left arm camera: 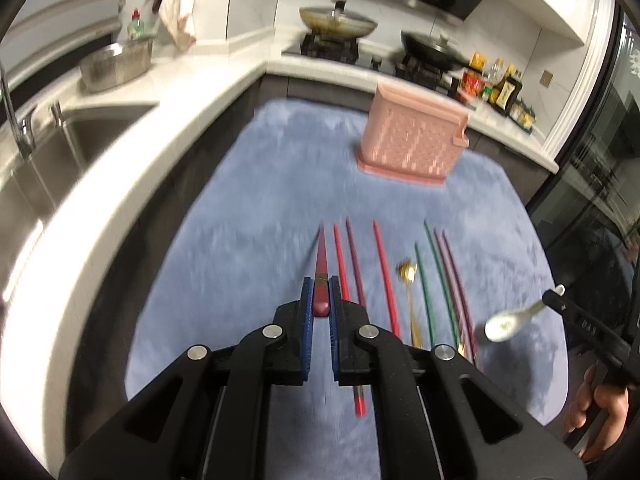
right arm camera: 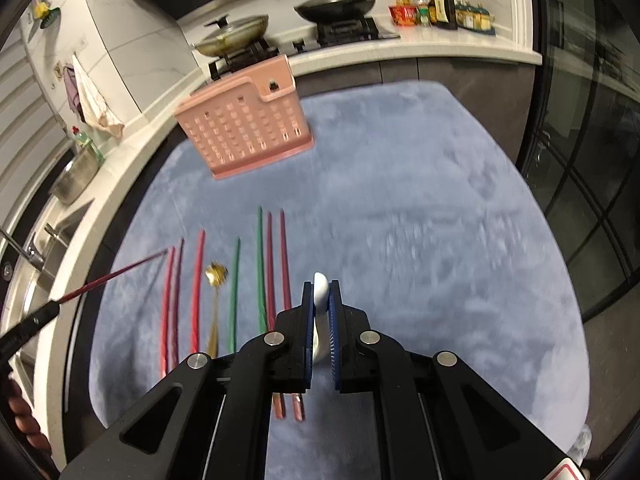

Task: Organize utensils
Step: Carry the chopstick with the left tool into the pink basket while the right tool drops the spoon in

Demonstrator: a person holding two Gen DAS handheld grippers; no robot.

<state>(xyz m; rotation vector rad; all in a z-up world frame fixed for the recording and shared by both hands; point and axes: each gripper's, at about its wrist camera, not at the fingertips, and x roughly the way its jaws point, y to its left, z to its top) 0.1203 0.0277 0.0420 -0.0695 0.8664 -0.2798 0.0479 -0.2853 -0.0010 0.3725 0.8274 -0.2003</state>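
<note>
My left gripper (left arm camera: 321, 282) is shut on the thick end of a dark red chopstick (left arm camera: 320, 256), held above the blue mat (left arm camera: 248, 208). Several red, purple and green chopsticks (left arm camera: 384, 272) lie in a row on the mat, with a gold spoon (left arm camera: 408, 274) among them. My right gripper (right arm camera: 321, 286) is shut on a white spoon (right arm camera: 320, 288), also lifted off the mat; the white spoon (left arm camera: 505, 325) shows in the left wrist view too. A pink perforated utensil basket (left arm camera: 412, 140) (right arm camera: 244, 128) stands at the mat's far side.
A white counter (left arm camera: 120, 184) with a steel sink (left arm camera: 60, 148) runs along the left. Behind the basket, two lidded pans (right arm camera: 336, 2) sit on a stove, with bottles (right arm camera: 438, 2) beside them. A glass door (right arm camera: 580, 160) is at the right.
</note>
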